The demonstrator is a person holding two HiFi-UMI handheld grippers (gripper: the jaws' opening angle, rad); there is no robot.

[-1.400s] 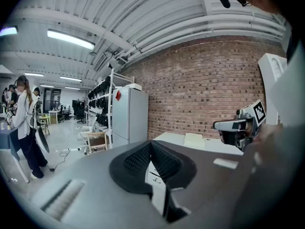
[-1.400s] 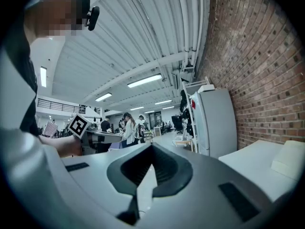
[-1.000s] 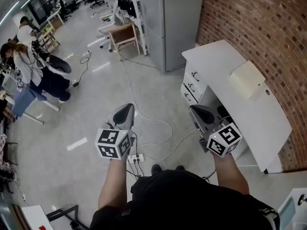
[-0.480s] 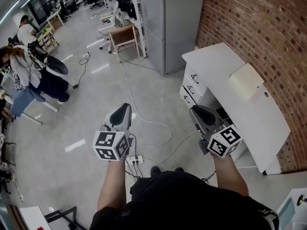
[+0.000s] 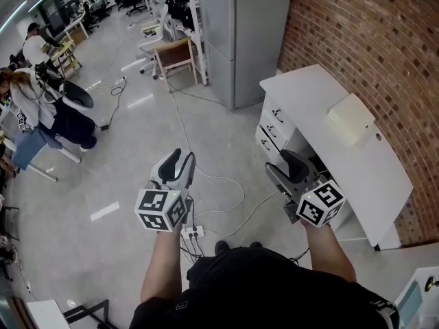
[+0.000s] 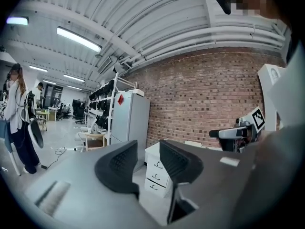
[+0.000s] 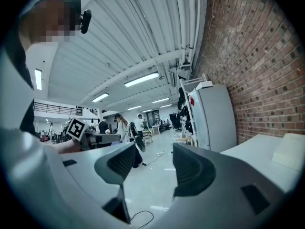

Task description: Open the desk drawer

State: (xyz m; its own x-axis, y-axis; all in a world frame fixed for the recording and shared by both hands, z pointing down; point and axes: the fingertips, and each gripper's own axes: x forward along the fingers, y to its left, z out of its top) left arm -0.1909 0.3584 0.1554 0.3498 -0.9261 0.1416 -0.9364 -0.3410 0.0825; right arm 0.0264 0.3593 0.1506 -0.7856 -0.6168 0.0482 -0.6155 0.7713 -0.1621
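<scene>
A white desk [image 5: 322,108] stands along the brick wall at the right of the head view. Its stack of three closed drawers [image 5: 273,125] faces the floor side, and the left gripper view shows the drawers [image 6: 156,173] straight ahead, some way off. A cream box [image 5: 351,116] lies on the desktop. Both grippers hang in mid-air in front of me, well short of the desk. My left gripper [image 5: 181,158] [image 6: 148,151] has its jaws opening, with nothing between them. My right gripper [image 5: 283,164] [image 7: 154,151] is nearer the drawers, its jaws opening wider, also with nothing in them.
A tall grey cabinet [image 5: 236,33] stands beyond the desk, with a wooden chair [image 5: 175,53] beside it. Cables and a power strip [image 5: 193,232] lie on the floor near my feet. People [image 5: 34,101] stand far left. The brick wall [image 5: 370,40] backs the desk.
Both grippers' jaws were shut in the earlier frames and now stand apart, the right wider. The hands have hardly moved. The people at the far left have shifted.
</scene>
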